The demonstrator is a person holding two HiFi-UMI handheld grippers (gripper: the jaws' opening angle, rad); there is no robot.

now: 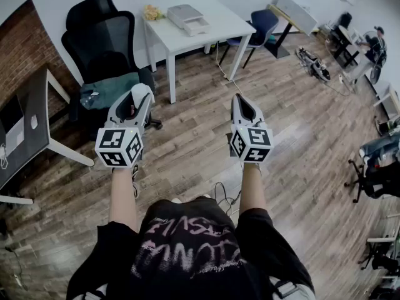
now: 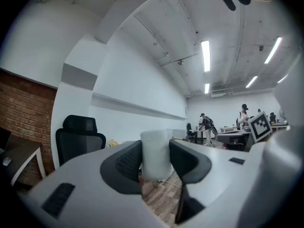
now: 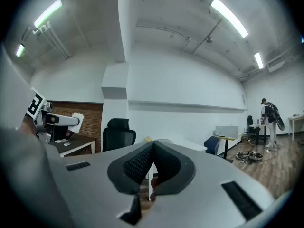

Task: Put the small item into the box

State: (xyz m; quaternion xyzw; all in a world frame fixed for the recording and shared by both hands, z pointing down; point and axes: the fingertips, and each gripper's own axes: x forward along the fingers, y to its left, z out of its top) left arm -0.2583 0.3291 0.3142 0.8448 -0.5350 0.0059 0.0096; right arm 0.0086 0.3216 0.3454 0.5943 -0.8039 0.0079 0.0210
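My left gripper (image 1: 139, 96) is held over the wooden floor, shut on a small white item (image 1: 144, 92). In the left gripper view this pale, squat item (image 2: 156, 148) stands upright between the two dark pads, and both press on its sides. My right gripper (image 1: 238, 100) hangs level with it to the right. Its jaws (image 3: 152, 148) meet at the tips with nothing between them. A light grey box (image 1: 187, 19) sits on the white table (image 1: 215, 30) ahead, well beyond both grippers.
A black office chair (image 1: 103, 39) with a teal cloth on its seat stands just ahead of the left gripper. A dark desk (image 1: 28, 127) is at the left and a blue chair (image 1: 262, 24) stands behind the white table. Cables (image 1: 220, 191) lie on the floor. People work at desks far right.
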